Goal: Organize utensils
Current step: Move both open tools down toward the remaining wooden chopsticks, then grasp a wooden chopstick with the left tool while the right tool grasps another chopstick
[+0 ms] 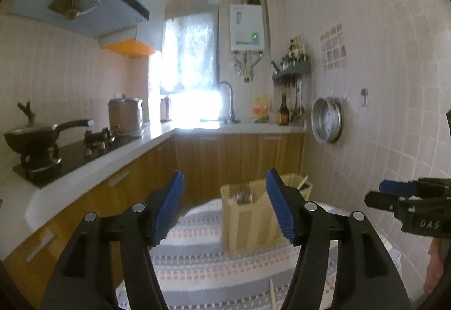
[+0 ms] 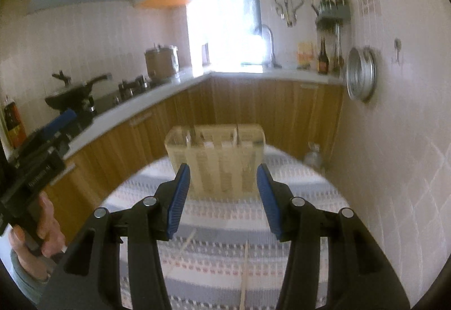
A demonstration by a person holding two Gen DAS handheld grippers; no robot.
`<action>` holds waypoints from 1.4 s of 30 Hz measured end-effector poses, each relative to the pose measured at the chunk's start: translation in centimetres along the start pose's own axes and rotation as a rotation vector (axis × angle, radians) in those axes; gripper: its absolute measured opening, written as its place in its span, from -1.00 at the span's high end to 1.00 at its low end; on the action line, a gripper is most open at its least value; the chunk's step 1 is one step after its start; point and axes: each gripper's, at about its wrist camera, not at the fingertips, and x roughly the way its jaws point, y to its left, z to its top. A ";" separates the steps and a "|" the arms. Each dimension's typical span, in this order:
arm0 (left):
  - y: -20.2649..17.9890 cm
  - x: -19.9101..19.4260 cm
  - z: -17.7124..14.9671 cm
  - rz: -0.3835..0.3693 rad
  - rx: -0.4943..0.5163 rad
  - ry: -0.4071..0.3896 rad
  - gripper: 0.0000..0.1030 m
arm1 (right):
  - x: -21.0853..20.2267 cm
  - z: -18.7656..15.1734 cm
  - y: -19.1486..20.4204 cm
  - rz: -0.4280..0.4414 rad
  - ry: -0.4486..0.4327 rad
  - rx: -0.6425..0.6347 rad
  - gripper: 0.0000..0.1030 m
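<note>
A beige slotted utensil caddy stood at the far side of a striped tablecloth, with chopsticks lying near. The left gripper and right gripper were both spread, empty. "DAS" was readable on the right gripper's body only in the left view. Only the right view showed the left hand and a red-labelled bottle.
</note>
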 end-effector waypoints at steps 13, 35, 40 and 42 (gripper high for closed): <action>1.8 7.6 -9.2 -0.254 -0.110 0.543 -0.33 | 10.9 -8.1 -4.5 0.071 0.442 0.145 0.11; -3.2 15.6 -16.0 -0.365 -0.035 0.867 0.48 | 17.4 -10.0 -1.4 0.047 0.588 -0.009 0.90; -5.1 17.4 -15.6 -0.344 0.029 0.911 0.46 | 18.4 -9.1 -2.2 0.081 0.673 0.000 0.90; -6.0 17.7 -15.5 -0.329 0.067 0.922 0.45 | 19.0 -8.7 -1.8 0.057 0.701 -0.046 0.90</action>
